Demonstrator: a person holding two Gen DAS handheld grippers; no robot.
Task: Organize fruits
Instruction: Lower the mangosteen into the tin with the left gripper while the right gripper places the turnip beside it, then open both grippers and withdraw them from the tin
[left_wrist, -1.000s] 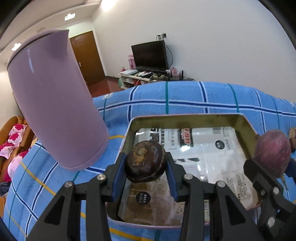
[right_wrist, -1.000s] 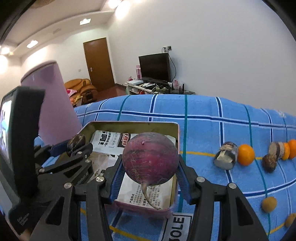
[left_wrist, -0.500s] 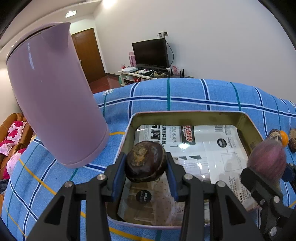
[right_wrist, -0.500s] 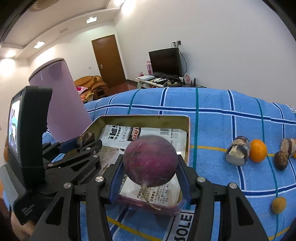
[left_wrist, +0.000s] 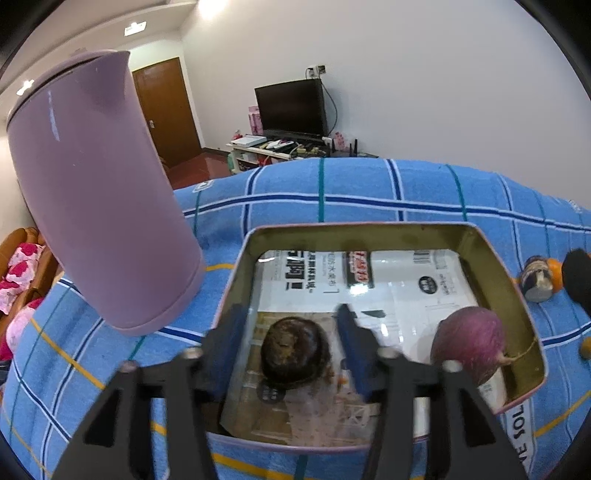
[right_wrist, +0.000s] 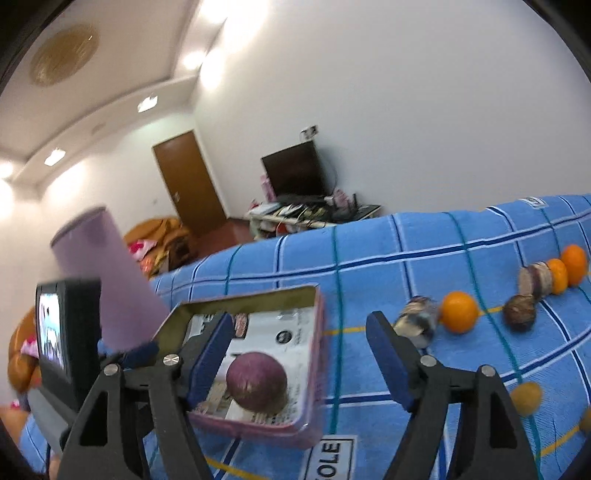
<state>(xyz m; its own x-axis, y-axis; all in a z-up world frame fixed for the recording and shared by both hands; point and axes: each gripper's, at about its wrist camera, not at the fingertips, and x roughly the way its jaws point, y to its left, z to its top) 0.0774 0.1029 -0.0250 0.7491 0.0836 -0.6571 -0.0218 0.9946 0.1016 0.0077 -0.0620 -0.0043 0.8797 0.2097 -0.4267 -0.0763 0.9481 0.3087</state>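
Change since earlier frames: both fruits, previously clamped above the tin, have been let go and now lie inside it; the right tongs have been swung up and toward the loose fruit.
Tablecloth (right_wrist: 406, 251): blue checked cloth on which everything is laid.
Purple jug (left_wrist: 99, 206): stood just left of the tin, apart from it.
Tin tray (left_wrist: 362, 230): paper-lined, holding two fruits.
Left gripper (left_wrist: 291, 343): released, the jaws spread either side of the brown fruit, seemingly without contact, though blur leaves this uncertain.
Right gripper (right_wrist: 299, 354): released and empty, held above the tin's right edge.
Purple fruit (left_wrist: 467, 339): rested in the tin's near right corner.
Brown fruit (left_wrist: 293, 354): rested near-left in the tin.
Loose fruits: an orange (right_wrist: 459, 312) and darker pieces are strung rightward from the tin, so the right tongs are judged nearer; the row's long axis runs right and away.
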